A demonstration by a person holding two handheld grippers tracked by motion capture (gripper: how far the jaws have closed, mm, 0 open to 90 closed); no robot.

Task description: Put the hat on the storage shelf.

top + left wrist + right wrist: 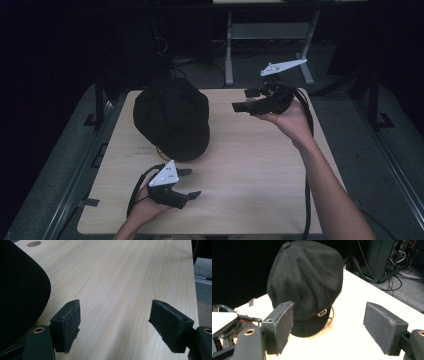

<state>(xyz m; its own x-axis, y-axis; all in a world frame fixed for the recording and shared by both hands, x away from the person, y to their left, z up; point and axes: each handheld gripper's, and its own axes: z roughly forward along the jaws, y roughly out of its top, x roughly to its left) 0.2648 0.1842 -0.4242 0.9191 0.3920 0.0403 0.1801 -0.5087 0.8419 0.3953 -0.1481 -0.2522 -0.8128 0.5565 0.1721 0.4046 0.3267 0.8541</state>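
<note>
Black cap (172,117) lying on wooden table (250,160), brim pointed toward near edge, gold buckle at front band, left gripper (186,183) spread wide and empty, right gripper (245,99) likewise wide, nothing held.

A rectangular table of pale wood-grain laminate (260,165) stands in a dark room on a grey carpet floor (360,135). Behind it stands a grey metal stand with two legs (270,35), and black cables (398,277) lie on the floor.
</note>
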